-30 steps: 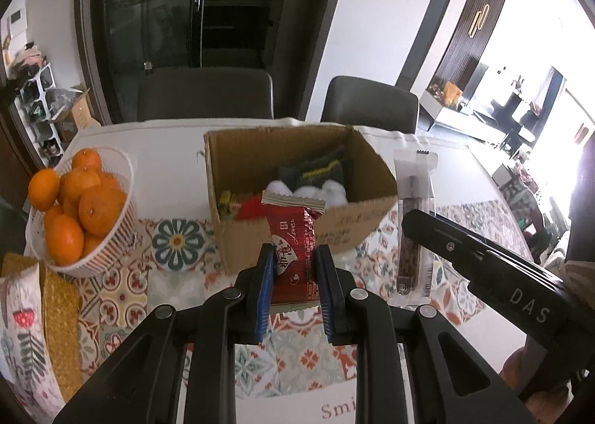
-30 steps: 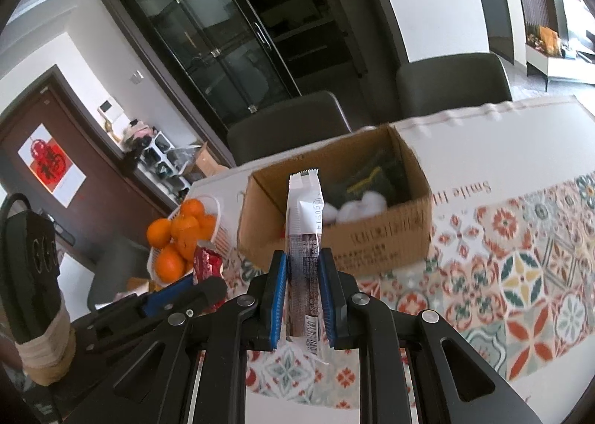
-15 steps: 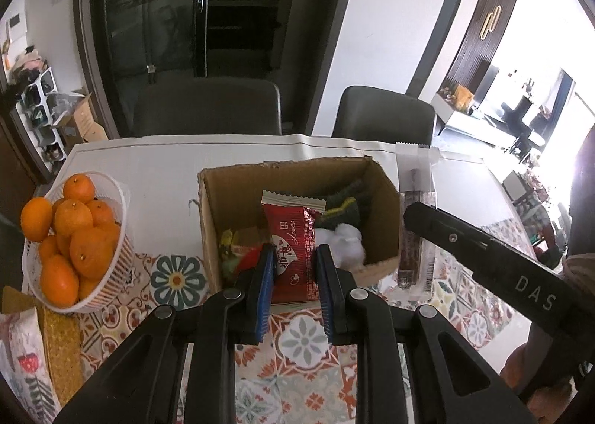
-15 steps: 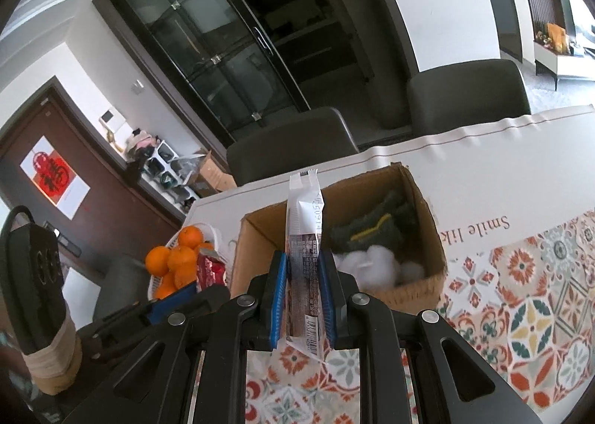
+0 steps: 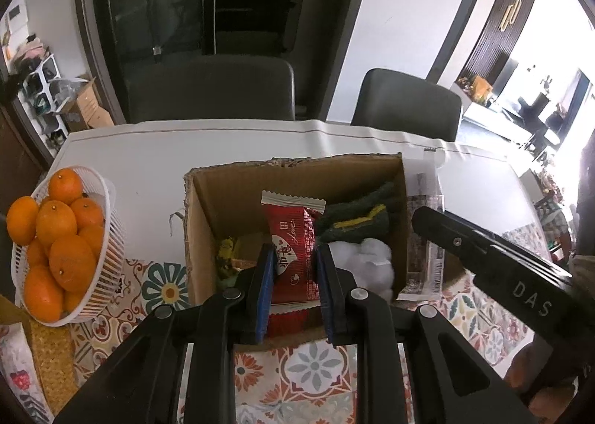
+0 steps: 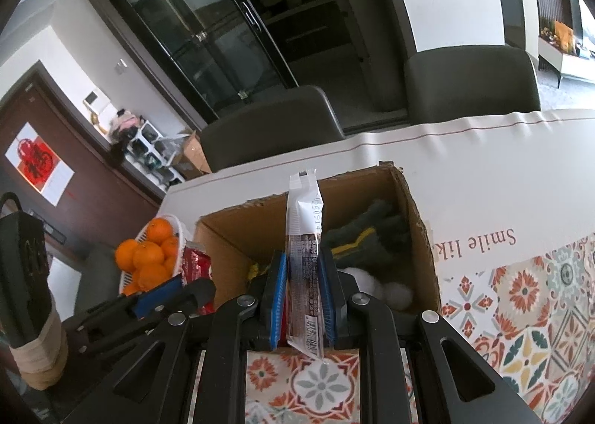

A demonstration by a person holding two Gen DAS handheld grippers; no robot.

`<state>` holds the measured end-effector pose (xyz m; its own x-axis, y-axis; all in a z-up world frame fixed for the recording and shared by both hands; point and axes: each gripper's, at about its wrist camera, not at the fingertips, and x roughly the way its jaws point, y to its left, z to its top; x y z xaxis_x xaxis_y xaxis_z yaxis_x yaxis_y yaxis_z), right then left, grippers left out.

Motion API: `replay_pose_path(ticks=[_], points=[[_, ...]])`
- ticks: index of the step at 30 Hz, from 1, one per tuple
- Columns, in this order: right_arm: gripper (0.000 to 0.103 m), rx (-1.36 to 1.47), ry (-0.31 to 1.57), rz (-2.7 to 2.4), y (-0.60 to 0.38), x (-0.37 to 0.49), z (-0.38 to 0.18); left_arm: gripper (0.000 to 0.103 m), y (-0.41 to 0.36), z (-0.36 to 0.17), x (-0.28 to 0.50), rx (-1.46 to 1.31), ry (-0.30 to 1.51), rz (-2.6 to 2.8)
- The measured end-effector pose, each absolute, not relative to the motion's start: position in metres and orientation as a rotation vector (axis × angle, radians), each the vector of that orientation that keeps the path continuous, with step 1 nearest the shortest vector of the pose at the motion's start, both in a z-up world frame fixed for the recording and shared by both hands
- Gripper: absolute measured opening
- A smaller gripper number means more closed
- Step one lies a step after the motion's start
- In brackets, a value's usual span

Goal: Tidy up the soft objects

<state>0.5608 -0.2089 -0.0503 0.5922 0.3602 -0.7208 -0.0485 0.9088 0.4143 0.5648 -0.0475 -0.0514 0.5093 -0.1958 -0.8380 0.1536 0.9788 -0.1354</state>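
Just above the cardboard box (image 5: 230, 197) rim, left gripper (image 5: 293, 267) clenched on red packet (image 5: 293, 238), right gripper (image 6: 302, 275) clamping narrow sachet (image 6: 303, 238).

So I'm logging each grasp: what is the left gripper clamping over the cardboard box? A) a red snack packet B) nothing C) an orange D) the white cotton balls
A: the left gripper is shut on the red snack packet, held upright over the open cardboard box, while the oranges sit in their basket.

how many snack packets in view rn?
2. The red packet is clamped in the left gripper; the long white-brown packet in the right gripper. Both over the cardboard box, which may hide others.
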Motion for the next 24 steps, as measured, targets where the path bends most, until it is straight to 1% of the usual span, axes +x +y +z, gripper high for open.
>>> replay_pose_path(ticks=[6,10,15,19,21,23,24], points=[[0.019,0.366,0.931,0.248,-0.212,0.575,-0.063,0.024,-0.051,-0.066,0.576,-0.042,1.042,-0.186],[0.022,0.366,0.961,0.244,-0.214,0.581,-0.072,0.034,-0.052,-0.068,0.577,-0.029,1.036,-0.155],[0.023,0.341,0.970,0.215,-0.218,0.577,-0.073,0.035,-0.051,-0.059,0.564,-0.005,1.010,-0.113],[0.024,0.320,0.962,0.200,-0.217,0.561,-0.065,0.040,-0.045,-0.046,0.543,-0.007,0.973,-0.088],[0.026,0.306,0.953,0.194,-0.216,0.551,-0.060,0.041,-0.041,-0.037,0.528,0.000,0.946,-0.076],[0.033,0.285,0.936,0.188,-0.213,0.535,-0.052,0.045,-0.037,-0.028,0.513,0.004,0.923,-0.066],[0.034,0.273,0.927,0.183,-0.211,0.527,-0.048,0.046,-0.035,-0.024,0.504,0.004,0.910,-0.067]])
